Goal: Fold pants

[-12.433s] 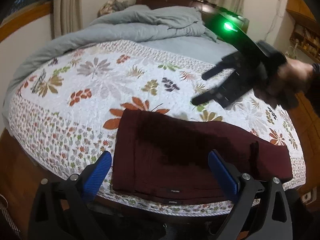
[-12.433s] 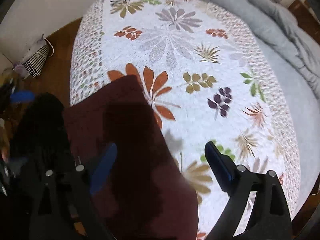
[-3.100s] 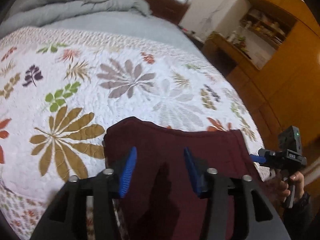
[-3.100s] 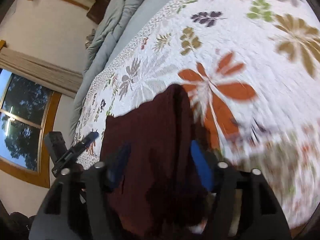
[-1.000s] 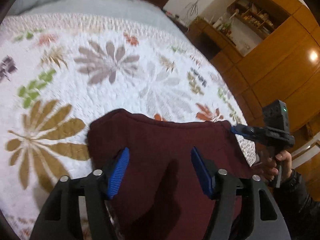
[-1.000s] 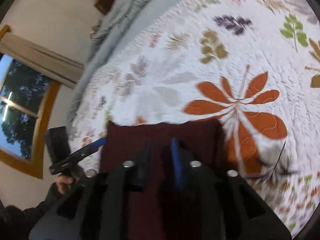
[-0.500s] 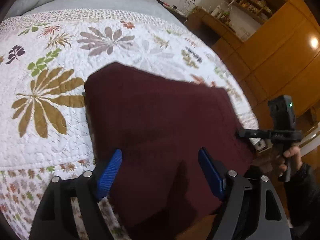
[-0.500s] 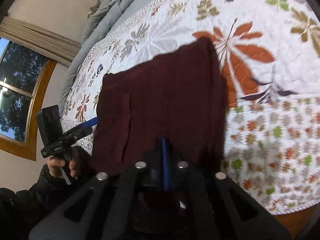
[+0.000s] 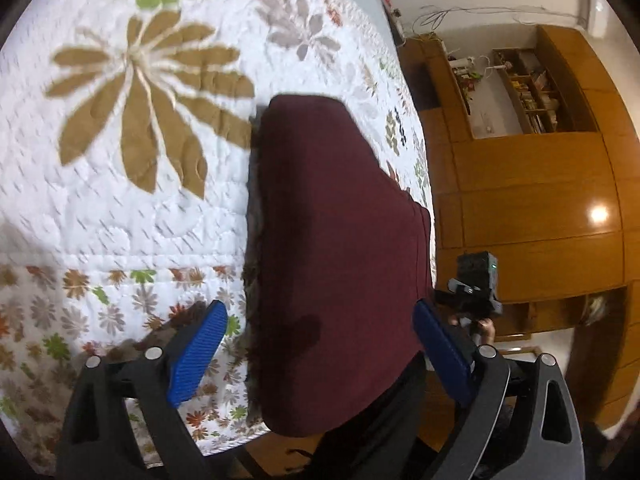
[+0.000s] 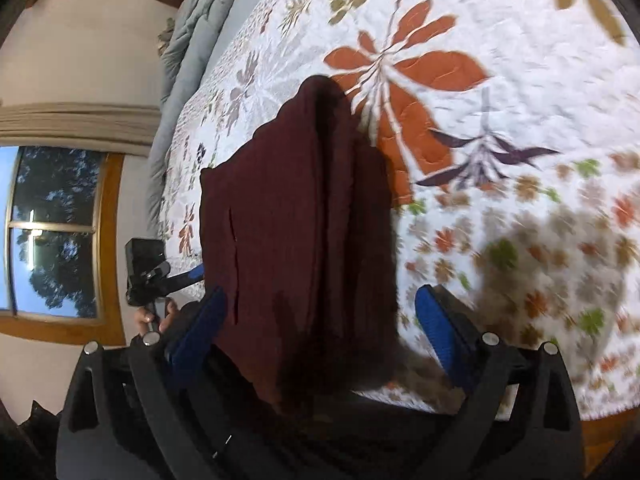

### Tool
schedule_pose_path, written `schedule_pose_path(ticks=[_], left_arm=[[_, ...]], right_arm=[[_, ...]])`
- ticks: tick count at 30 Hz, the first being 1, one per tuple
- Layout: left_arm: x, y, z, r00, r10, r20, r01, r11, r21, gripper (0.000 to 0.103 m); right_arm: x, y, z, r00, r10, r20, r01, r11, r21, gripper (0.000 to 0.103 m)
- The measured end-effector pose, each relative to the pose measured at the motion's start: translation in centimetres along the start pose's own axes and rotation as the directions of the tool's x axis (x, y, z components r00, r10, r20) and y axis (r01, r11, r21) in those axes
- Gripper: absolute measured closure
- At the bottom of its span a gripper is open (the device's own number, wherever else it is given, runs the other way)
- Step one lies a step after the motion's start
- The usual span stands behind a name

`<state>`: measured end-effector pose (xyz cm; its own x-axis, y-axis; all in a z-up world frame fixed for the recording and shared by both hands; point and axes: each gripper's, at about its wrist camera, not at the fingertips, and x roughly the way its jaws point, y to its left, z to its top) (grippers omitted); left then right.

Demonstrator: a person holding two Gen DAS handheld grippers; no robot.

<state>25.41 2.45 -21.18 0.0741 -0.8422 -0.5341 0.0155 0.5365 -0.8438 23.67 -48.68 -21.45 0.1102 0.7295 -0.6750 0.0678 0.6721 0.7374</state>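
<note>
Two views, pants (image 9: 336, 240) on quilt (image 9: 120, 200), window (image 10: 52, 232) right view only

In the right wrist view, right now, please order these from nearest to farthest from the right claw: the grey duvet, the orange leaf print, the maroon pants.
1. Maroon pants: folded, lying between the open fingers of the right claw.
2. Orange leaf print: on the quilt, just beyond the pants, to the upper right.
3. Grey duvet: bunched at the far end of the bed, upper left.
</note>
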Motion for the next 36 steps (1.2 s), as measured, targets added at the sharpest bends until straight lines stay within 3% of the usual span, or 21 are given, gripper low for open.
schedule_pose_path(ticks=[8,17,20,25,30,31,34,36], left_arm=[[3.4,-0.5,0.6,0.999,0.014,-0.046,-0.014,1.000,-0.007,0.007],[3.1,0.0,0.3,1.000,-0.014,-0.021,0.013,0.999,-0.050,0.007],[3.2,-0.5,-0.1,0.999,-0.030,-0.039,0.029,0.999,-0.044,0.005],[3.2,0.1,0.0,0.999,-0.025,-0.039,0.023,0.997,-0.070,0.004],[4.1,-0.5,-0.2,0.998,-0.006,-0.059,0.004,0.999,-0.045,0.004],[4.3,-0.9,-0.3,0.997,-0.017,-0.072,0.014,0.999,-0.042,0.004],[4.8,-1.8,-0.8,0.995,0.054,-0.087,-0.055,0.998,-0.008,0.006],[5.1,-1.7,-0.7,0.994,0.058,-0.089,-0.060,0.998,-0.013,0.007]], right_arm=[[2.5,-0.5,1.6,0.992,0.090,-0.085,-0.089,0.996,0.013,0.005],[2.6,-0.8,1.9,0.983,0.128,-0.133,-0.129,0.992,0.002,0.002],[3.1,0.1,1.3,0.984,0.077,-0.162,-0.084,0.996,-0.041,0.002],[2.8,-0.7,1.8,0.978,0.116,-0.172,-0.118,0.993,0.000,0.002],[4.5,0.5,2.1,0.979,0.045,-0.199,-0.050,0.999,-0.018,0.002],[4.6,0.7,2.3,0.976,0.063,-0.207,-0.068,0.998,-0.014,0.002],[4.2,1.1,2.1,0.969,0.131,-0.209,-0.136,0.991,-0.012,0.002],[4.5,1.4,1.9,0.971,0.109,-0.213,-0.121,0.992,-0.044,0.002]])
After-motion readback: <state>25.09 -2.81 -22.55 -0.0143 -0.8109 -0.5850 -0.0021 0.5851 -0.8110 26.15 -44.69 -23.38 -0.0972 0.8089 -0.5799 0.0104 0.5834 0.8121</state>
